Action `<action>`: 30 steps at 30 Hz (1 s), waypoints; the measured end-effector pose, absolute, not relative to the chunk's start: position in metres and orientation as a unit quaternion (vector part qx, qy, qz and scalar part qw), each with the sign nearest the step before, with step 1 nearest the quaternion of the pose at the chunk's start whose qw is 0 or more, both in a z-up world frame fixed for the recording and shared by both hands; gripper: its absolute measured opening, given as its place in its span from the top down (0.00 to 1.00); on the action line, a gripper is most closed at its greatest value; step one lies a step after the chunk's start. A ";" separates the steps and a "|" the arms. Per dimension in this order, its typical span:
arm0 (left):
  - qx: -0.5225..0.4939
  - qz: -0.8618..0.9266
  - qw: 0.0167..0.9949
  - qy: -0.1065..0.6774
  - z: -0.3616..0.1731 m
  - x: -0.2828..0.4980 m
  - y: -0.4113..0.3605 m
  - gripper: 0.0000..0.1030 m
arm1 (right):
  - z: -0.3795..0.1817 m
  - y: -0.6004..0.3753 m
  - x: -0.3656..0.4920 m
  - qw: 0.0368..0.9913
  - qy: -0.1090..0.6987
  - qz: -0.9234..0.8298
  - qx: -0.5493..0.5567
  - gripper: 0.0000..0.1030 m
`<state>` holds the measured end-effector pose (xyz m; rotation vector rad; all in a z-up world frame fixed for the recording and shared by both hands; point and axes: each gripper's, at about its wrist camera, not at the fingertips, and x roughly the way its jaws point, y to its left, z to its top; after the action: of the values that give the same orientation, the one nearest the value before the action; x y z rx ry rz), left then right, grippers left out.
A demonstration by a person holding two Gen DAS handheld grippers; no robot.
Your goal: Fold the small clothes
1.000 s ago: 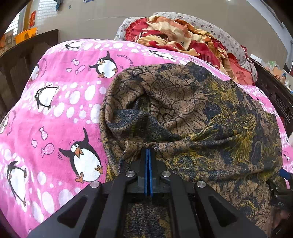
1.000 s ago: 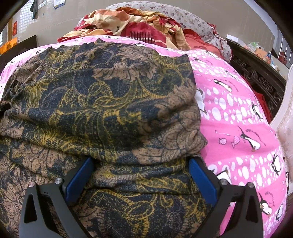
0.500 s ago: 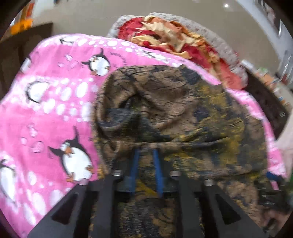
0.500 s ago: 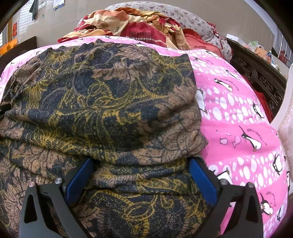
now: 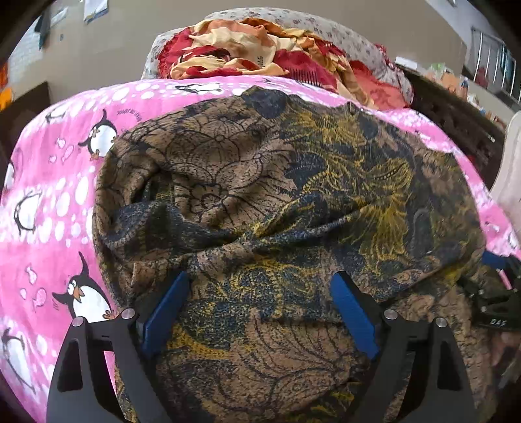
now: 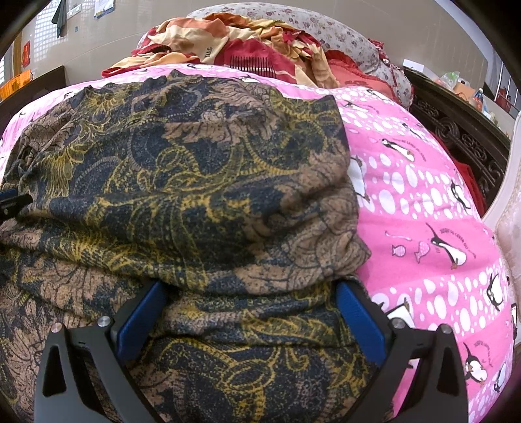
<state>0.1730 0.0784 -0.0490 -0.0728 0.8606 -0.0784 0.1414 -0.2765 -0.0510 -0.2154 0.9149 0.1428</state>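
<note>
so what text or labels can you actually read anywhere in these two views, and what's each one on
"DAS" on the black body of the right gripper, seen in the left wrist view.
Short dark print, perhaps "DAG" or "DAS", on the red and cream floral cloth: not sure.
Small curved lettering beside the penguins on the pink blanket: too small to read.
Papers on the far wall: too blurred to read.

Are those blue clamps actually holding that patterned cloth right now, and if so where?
Nothing is held. The left gripper has just been opening; its jaws stand wide, the brown patterned garment lying loose between them. The right gripper is open too.
</note>
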 end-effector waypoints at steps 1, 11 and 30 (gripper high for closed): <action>-0.031 -0.036 0.907 0.418 -0.049 0.174 0.078 0.29 | -0.051 -0.276 0.141 0.889 0.441 0.069 -0.103 0.00; -0.028 -0.036 0.906 0.420 -0.050 0.174 0.076 0.26 | -0.051 -0.276 0.142 0.889 0.441 0.069 -0.103 0.00; -0.012 -0.027 0.907 0.420 -0.051 0.174 0.072 0.25 | -0.051 -0.277 0.142 0.889 0.441 0.069 -0.102 0.00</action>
<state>0.1742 0.0719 -0.0510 -0.0241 0.8667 -0.0562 0.1420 -0.2767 -0.0512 -0.2126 0.9156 0.1444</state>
